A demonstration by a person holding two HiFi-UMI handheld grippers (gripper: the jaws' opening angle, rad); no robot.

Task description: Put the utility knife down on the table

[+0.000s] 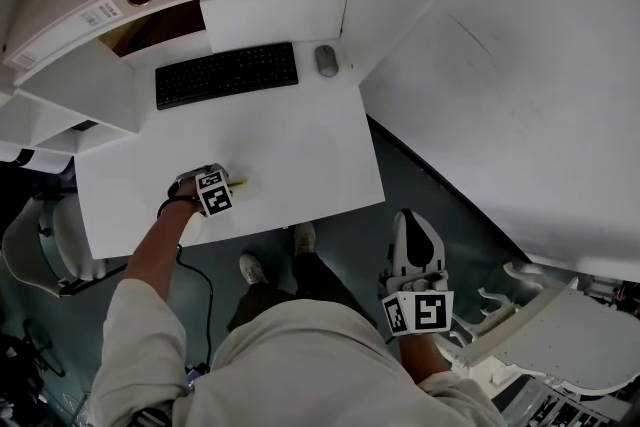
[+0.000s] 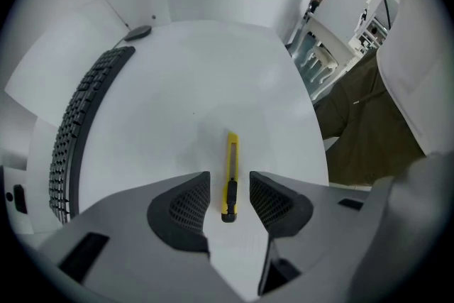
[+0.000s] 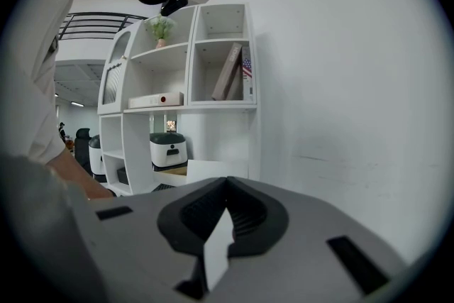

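Office, white desk (image 1: 300,145), black keyboard (image 1: 227,74), mouse (image 1: 327,60), shelving with binder (image 3: 157,101)

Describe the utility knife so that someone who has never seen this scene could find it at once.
On the white table with the black keyboard, look near the front edge, under the left gripper. The utility knife lies flat between its open jaws: slim and the only yellow thing there.
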